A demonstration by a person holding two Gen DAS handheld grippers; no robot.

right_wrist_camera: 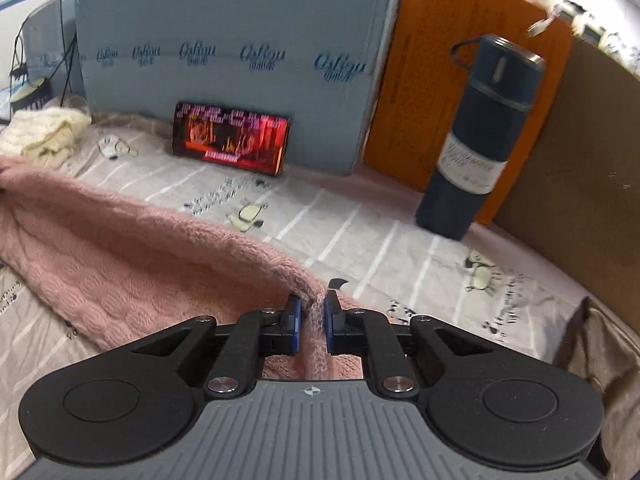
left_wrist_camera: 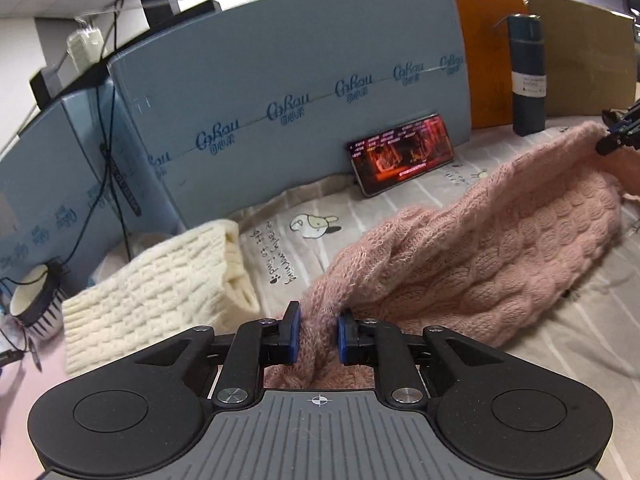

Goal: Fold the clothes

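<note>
A pink cable-knit sweater is stretched across the printed sheet, its upper edge lifted between my two grippers. My left gripper is shut on one bunched end of it. My right gripper is shut on the other end, and the sweater trails away to the left. The right gripper also shows at the far right of the left wrist view, holding the pink edge above the sheet.
A folded cream knit sweater lies left. A lit phone leans on blue panels. A dark flask stands by an orange board and brown cardboard. A striped cup and cables sit far left.
</note>
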